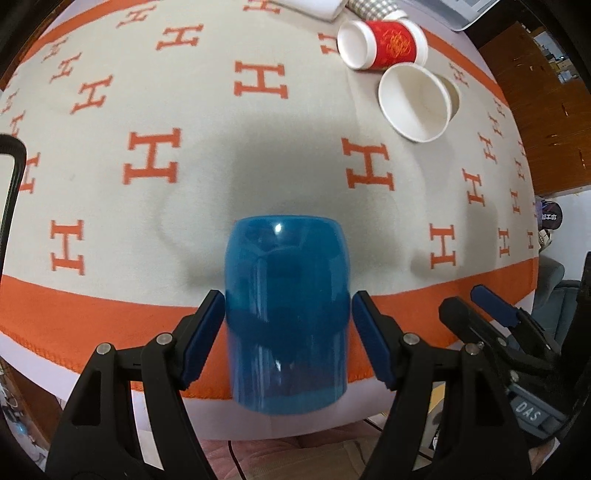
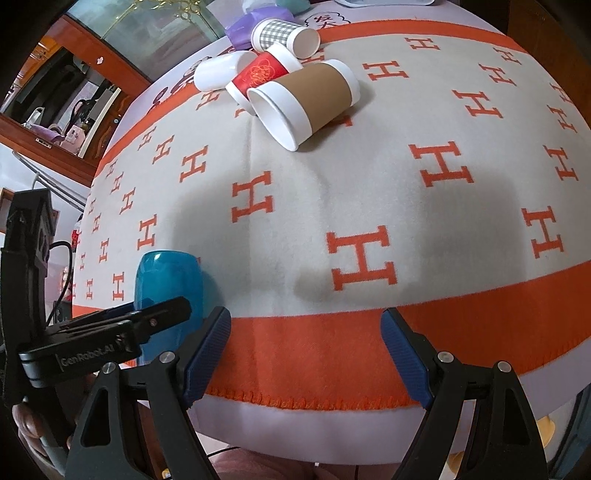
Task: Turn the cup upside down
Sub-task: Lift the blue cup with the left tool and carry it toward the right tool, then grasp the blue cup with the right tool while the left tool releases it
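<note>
Left wrist view: blue cup (image 1: 287, 314) stands bottom-up near the front edge of the table, on the orange border of an H-patterned blanket (image 1: 155, 155). Closed base faces up, catching a glint of light. Left gripper (image 1: 288, 341) sits around the cup's lower half, jaws spread; a thin gap shows between each blue pad and the cup wall, so no grip on it. Far right of the blanket, a red-sleeved paper cup (image 1: 384, 44) lies on its side, a white-lined paper cup (image 1: 417, 103) just beside it, mouth toward the camera. Part of the right gripper shows at the lower right edge.

Right wrist view: right gripper (image 2: 306, 354) hovers over the orange border at the blanket's (image 2: 369, 192) near edge, jaws wide, nothing between them. Blue cup (image 2: 168, 284) at the left, partly hidden behind the black body of the left gripper (image 2: 147, 314); its jaws cannot be judged from this side. At the far side a cluster of paper cups lying down: brown-sleeved cup (image 2: 306, 99) nearest, red-sleeved cup (image 2: 258, 74) touching behind it, a grey checked cup (image 2: 284, 33) and a plain white cup (image 2: 218, 70) further back.
</note>
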